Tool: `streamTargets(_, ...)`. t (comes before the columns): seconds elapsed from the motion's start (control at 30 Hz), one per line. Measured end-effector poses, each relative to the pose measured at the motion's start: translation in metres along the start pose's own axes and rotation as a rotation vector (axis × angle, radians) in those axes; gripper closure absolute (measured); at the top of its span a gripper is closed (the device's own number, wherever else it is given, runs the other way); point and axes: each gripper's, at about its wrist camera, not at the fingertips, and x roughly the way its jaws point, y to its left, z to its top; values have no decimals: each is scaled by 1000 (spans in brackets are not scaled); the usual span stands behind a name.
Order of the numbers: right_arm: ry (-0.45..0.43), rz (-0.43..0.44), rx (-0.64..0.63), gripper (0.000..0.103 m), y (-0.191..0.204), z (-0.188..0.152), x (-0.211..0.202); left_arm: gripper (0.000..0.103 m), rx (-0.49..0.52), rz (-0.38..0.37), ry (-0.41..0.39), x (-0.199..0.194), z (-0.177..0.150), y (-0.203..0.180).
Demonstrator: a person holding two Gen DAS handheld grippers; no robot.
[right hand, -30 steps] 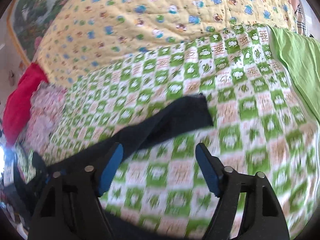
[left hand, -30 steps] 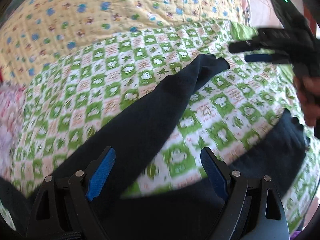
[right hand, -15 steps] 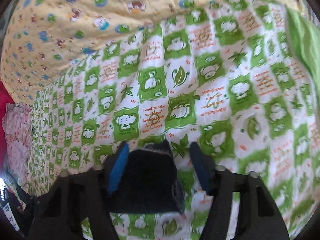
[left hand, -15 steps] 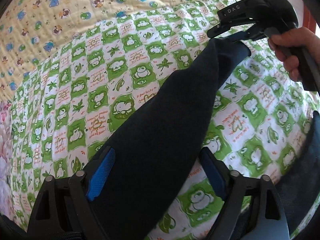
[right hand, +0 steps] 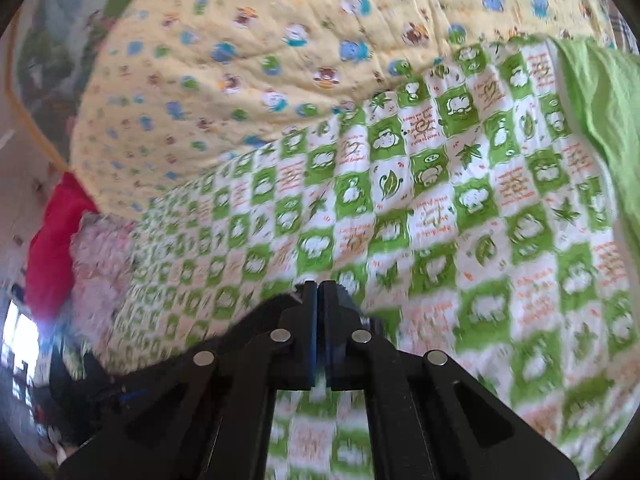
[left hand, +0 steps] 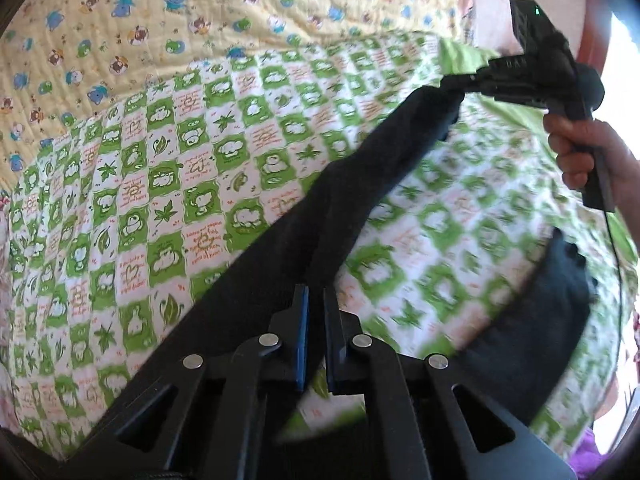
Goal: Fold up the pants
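Black pants (left hand: 360, 184) lie on a green-and-white checked quilt (left hand: 180, 184). One leg stretches from the lower left up to the upper right, raised off the quilt at its far end. My left gripper (left hand: 315, 292) is shut, its blue pads pinching that leg near its lower part. My right gripper (left hand: 476, 80), held by a hand (left hand: 576, 152), is shut on the hem of the same leg. The other leg (left hand: 552, 300) rests flat at the right. In the right wrist view the right gripper (right hand: 319, 286) is shut, with dark pants cloth (right hand: 240, 326) bunched at its tips.
A yellow quilt (right hand: 248, 60) with small cartoon prints covers the far side of the bed. A plain green cloth (right hand: 600, 92) lies at the right edge. A red cloth (right hand: 52, 240) and a pink fluffy one (right hand: 96, 256) sit at the left.
Both grippers went from wide open to shut on the pants leg. The right one closed over the hem and lifted it off the quilt. The left one closed lower on the leg.
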Motion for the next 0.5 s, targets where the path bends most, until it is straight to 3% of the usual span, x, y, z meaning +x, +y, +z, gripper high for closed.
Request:
streamTargets(0.17,37,29,-40,100,0,-44,-36,99,11,-61,1,-26,-23,-15)
streamTargets(0.23,53,36,-36,100,-5,-60,-44,98,22,-52,3,-27,-29,-22)
streamTargets(0.3,65,33,-27,100,-9,-76,-51,95,34,6,-9,-24,-28,-26)
streamTargets(0.33,69,31,-22,100,-11,-83,-53,83,47,36,-17,-20,-26,-29)
streamTargets(0.37,70,30,-16,100,-13,-87,-54,55,44,45,-12,-15,-23,-29)
streamTargets(0.43,66,25,5,100,-18,-93,-56,25,44,94,-26,-5,-16,-29)
streamTargets(0.5,57,28,24,100,-20,-95,-56,25,78,140,-11,11,-11,-33)
